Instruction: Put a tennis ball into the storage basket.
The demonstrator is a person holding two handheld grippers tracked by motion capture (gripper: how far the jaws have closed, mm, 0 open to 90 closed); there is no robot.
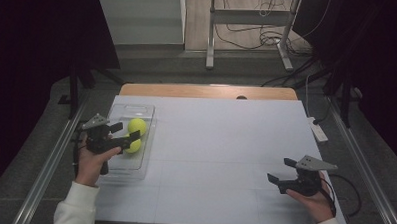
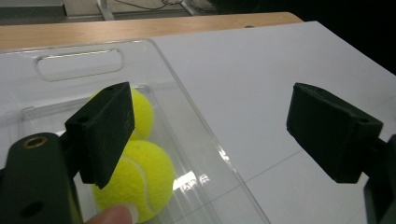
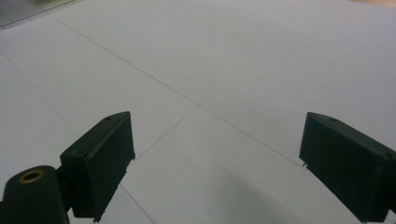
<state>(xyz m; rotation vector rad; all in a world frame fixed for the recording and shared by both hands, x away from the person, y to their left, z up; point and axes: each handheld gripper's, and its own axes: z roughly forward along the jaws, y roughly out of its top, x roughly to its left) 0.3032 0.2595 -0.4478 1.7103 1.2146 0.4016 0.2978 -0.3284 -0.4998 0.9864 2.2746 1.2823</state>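
Two yellow tennis balls lie in a clear plastic tray (image 1: 131, 108) at the table's left side, one farther (image 1: 137, 126) and one nearer (image 1: 134, 146). My left gripper (image 1: 126, 131) hovers over the tray's left part, open, with its jaws level beside the balls. In the left gripper view the far ball (image 2: 142, 114) and the near ball (image 2: 140, 179) sit behind the left jaw, and the open gripper (image 2: 215, 135) has nothing between its jaws, with the tray's handle rim (image 2: 79, 51) beyond. My right gripper (image 1: 280, 170) rests at the lower right, open (image 3: 224, 163) over bare white table.
A white sheet (image 1: 220, 143) covers the table, and a wooden edge (image 1: 207, 91) shows at the far side. A white power strip (image 1: 317, 130) lies at the right edge. Metal rails run along both sides, and frame legs and cables stand beyond the table.
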